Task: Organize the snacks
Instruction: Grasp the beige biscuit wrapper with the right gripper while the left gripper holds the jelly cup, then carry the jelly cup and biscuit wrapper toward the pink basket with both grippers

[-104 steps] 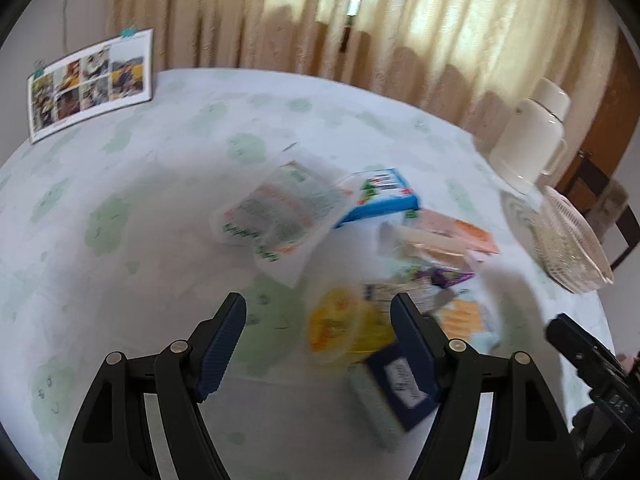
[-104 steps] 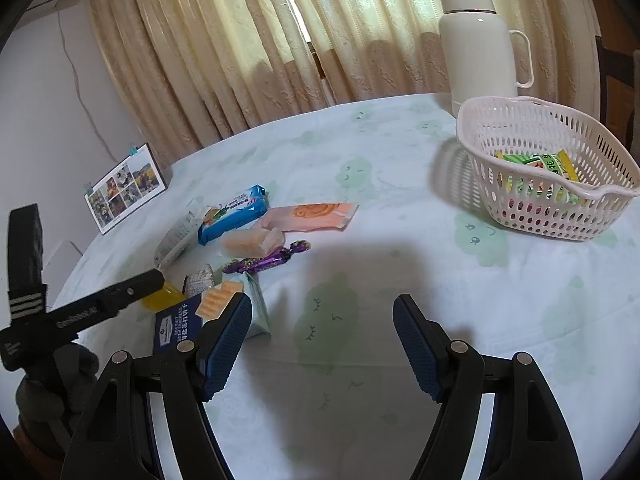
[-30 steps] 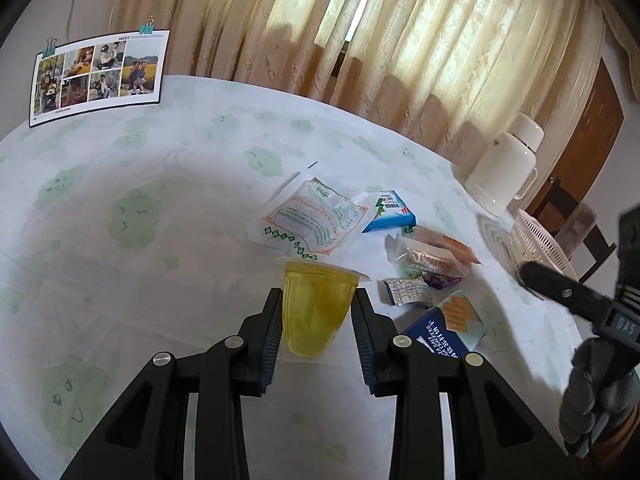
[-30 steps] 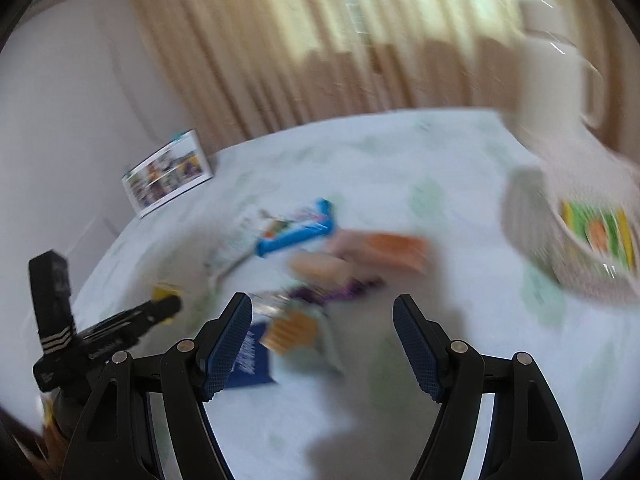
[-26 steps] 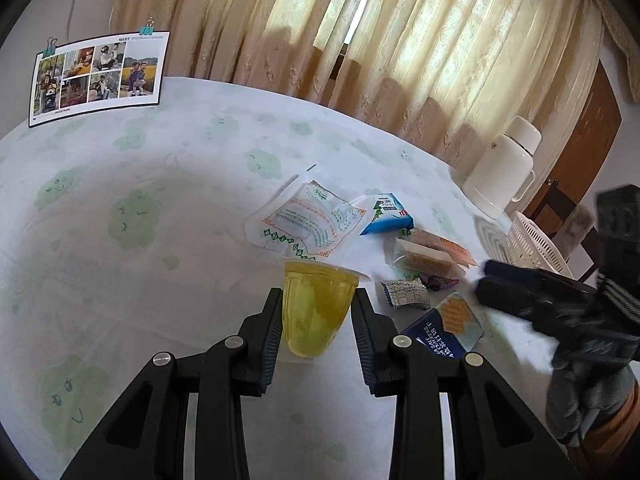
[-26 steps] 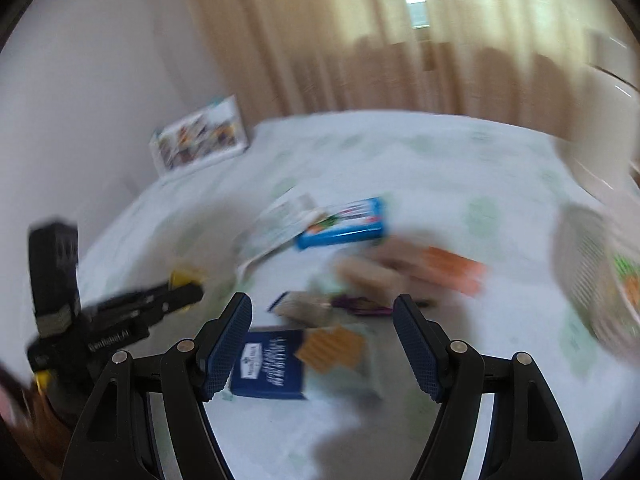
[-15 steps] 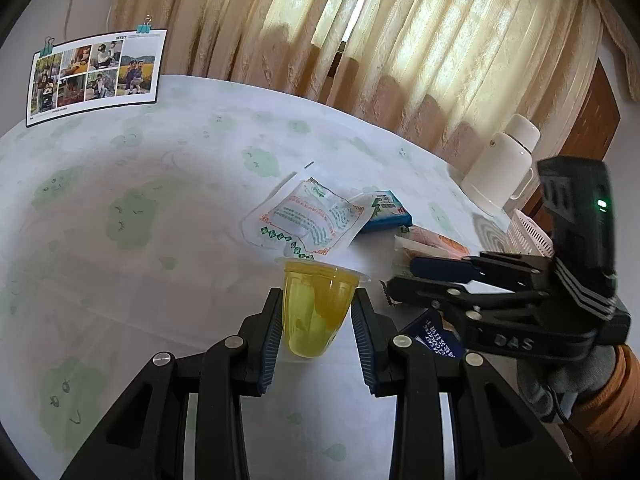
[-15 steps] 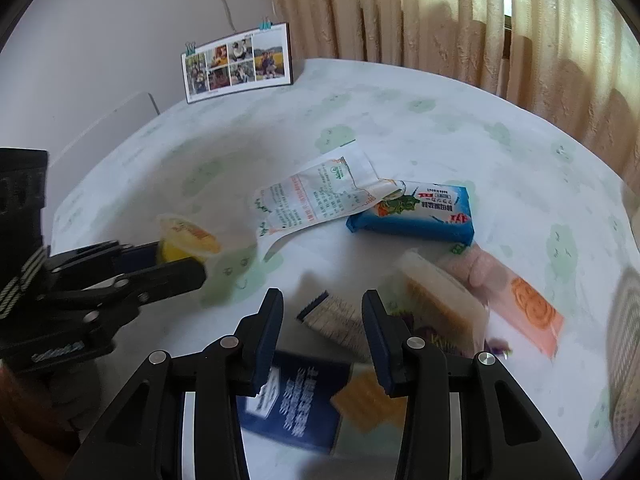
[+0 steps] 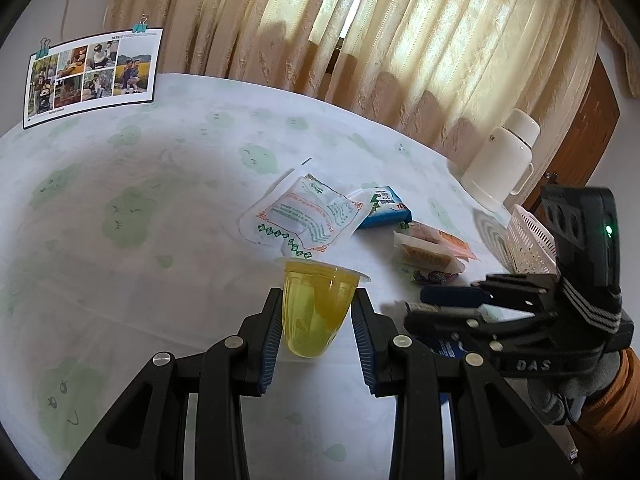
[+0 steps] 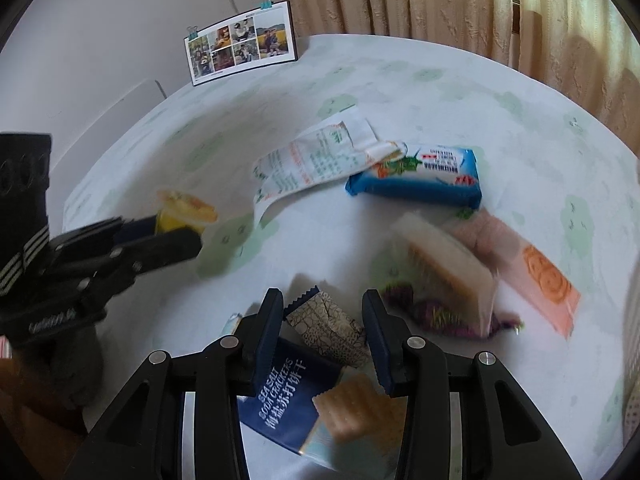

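Jelly cup [image 9: 316, 312] clamped upright in left gripper [image 9: 316, 334] above worktop [image 9: 160, 184] middle, right gripper [image 10: 323, 330] jaws narrowed, not yet closed, around patterned sachet [image 10: 328, 326] atop cracker pack [image 10: 288, 396]; best squeezed squarely across sachet, clear of pack beneath.

The jelly cup [image 9: 316, 312] is clear glossy plastic. The blue cracker pack [image 10: 416, 178] has shiny film, the small patterned sachet [image 10: 328, 326] looks like crinkled foil. A matt printed cloth covers the surface [image 9: 160, 208]. The basket [image 9: 530, 242] is pale plastic lattice, and the flask [image 9: 500, 164] is smooth.
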Available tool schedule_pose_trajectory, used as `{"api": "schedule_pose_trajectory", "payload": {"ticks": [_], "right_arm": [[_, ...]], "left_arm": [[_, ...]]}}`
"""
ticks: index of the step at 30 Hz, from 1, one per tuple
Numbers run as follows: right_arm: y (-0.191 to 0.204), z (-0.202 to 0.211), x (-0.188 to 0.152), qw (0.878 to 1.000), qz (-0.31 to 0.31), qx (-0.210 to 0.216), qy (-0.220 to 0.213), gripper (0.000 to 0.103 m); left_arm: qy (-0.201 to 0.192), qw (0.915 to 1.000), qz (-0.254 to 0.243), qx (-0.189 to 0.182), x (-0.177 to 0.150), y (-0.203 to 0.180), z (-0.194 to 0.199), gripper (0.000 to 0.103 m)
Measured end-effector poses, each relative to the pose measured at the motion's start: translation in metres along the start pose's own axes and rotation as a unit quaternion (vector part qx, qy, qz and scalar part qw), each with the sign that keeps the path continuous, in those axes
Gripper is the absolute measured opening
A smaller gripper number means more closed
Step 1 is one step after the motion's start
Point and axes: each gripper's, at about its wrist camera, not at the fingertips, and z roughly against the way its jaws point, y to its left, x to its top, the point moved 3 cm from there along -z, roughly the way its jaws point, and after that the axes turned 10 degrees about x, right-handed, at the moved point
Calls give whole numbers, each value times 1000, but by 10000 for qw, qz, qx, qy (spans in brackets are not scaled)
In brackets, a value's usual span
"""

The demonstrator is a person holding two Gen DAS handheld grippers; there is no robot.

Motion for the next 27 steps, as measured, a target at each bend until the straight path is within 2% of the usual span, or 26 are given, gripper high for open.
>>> {"api": "schedule_pose_trajectory", "payload": {"ticks": [13,20,22,24,27], "right_arm": [[0,13,-20,9999,55,-141,-1,43],[0,8,-16,9984,-3,-562,-61,43],[3,7,-16,9970,29,-768,-83,39],[5,5,-17,9946,118,-1032,-85,25],[7,6,-19,9938,70,-1091,-181,25]], "left_arm": [[-5,10000,-15,2,-1,0,-1,30],[-5,10000,-17,-1,-1,0,-1,30],[-4,10000,-17,0,-1,0,-1,30],[-4,10000,-15,3,-1,0,-1,30],[-4,10000,-11,3,-1,0,-1,30]]}}
